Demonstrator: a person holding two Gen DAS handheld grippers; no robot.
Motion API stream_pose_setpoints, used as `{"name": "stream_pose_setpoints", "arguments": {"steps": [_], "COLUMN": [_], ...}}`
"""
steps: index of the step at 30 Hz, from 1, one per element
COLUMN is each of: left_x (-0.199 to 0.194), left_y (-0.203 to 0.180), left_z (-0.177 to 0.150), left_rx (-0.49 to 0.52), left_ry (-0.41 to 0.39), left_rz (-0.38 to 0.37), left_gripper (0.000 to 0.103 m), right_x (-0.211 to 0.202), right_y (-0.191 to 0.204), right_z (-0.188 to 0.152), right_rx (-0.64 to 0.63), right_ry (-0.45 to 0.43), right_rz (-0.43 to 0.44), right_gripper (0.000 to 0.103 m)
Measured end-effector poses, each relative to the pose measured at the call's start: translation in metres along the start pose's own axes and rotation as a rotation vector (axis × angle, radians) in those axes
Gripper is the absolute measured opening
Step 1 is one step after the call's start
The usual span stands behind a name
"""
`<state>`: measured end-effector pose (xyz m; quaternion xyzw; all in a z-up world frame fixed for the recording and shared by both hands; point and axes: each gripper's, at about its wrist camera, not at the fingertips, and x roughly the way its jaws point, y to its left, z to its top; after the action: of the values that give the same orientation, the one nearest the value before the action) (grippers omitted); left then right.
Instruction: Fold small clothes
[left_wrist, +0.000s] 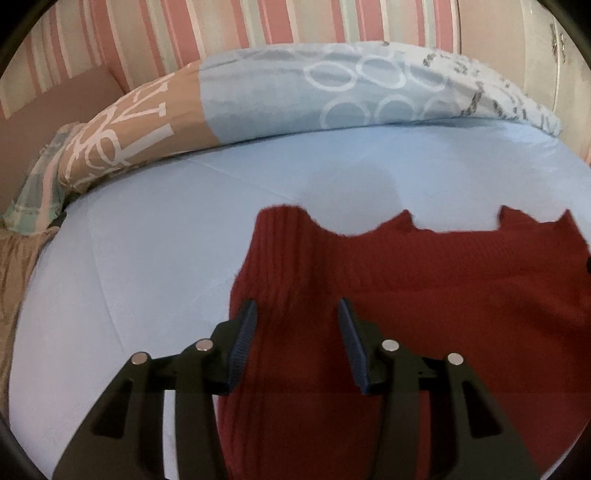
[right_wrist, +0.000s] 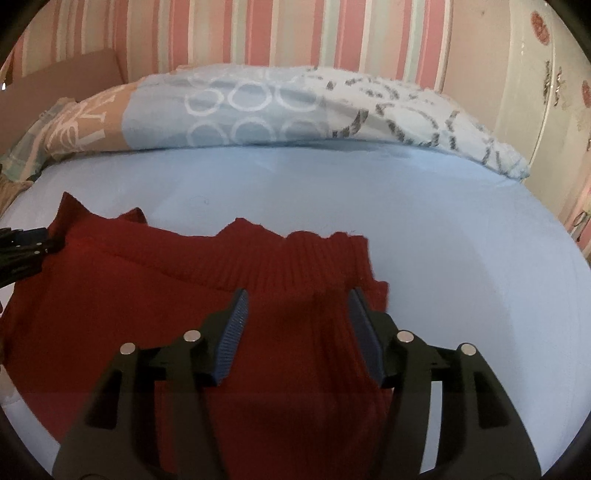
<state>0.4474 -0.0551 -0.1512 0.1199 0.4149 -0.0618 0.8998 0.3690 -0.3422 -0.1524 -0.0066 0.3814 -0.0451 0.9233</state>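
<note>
1. A dark red ribbed knit garment (left_wrist: 424, 280) is lying spread on a light blue bedsheet (left_wrist: 129, 266), filling the lower right of the left wrist view and the lower left and centre of the right wrist view.
2. The left gripper (left_wrist: 297, 308) is sitting at the bottom centre of its view with its jaws standing apart; the blue pads (left_wrist: 243, 339) are flanking the ribbed left edge of the garment, and no cloth is visibly being pinched between them.
3. The right gripper (right_wrist: 299, 297) is sitting at the bottom centre of its view with its jaws spread; the ribbed right end of the garment is lying between and under the fingers (right_wrist: 232, 332), and the pads are not pressing on it.
4. In the right wrist view, the left gripper is showing at the left edge of the frame, over the garment's far left corner.
5. The garment's far edge is running jagged and uneven across the middle of both views.
6. A patterned duvet (left_wrist: 295, 88) in tan, blue and white is lying bunched along the far side of the bed, across the upper part of both frames.
7. A striped pink wall (right_wrist: 295, 33) is filling the top of both frames.
</note>
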Motion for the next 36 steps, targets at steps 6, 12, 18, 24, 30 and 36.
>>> {"name": "stream_pose_setpoints", "arguments": {"steps": [6, 12, 18, 24, 30, 36], "left_x": [0.037, 0.032, -0.02, -0.069, -0.051, -0.048], "left_y": [0.025, 0.027, 0.02, -0.016, -0.03, -0.021], "left_z": [0.01, 0.006, 0.0, -0.038, -0.064, -0.071], "left_rx": [-0.021, 0.005, -0.033, -0.049, -0.036, -0.043], "left_ry": [0.05, 0.02, -0.054, -0.098, -0.031, -0.036], "left_rz": [0.039, 0.062, 0.035, 0.017, 0.015, -0.009], "left_gripper": [0.059, 0.064, 0.065, 0.083, 0.084, 0.093], "right_x": [0.038, 0.044, -0.02, -0.06, -0.026, -0.016], "right_y": [-0.017, -0.031, -0.009, 0.055, 0.093, 0.053], "right_z": [0.003, -0.001, -0.008, -0.038, -0.057, -0.056], "right_rx": [0.028, 0.089, -0.002, -0.121, -0.18, -0.086], "right_ry": [0.098, 0.082, -0.067, -0.154, -0.058, 0.011], "right_rz": [-0.057, -0.028, 0.058, 0.062, 0.095, 0.088], "right_gripper": [0.048, 0.047, 0.072, 0.095, 0.089, 0.089]}}
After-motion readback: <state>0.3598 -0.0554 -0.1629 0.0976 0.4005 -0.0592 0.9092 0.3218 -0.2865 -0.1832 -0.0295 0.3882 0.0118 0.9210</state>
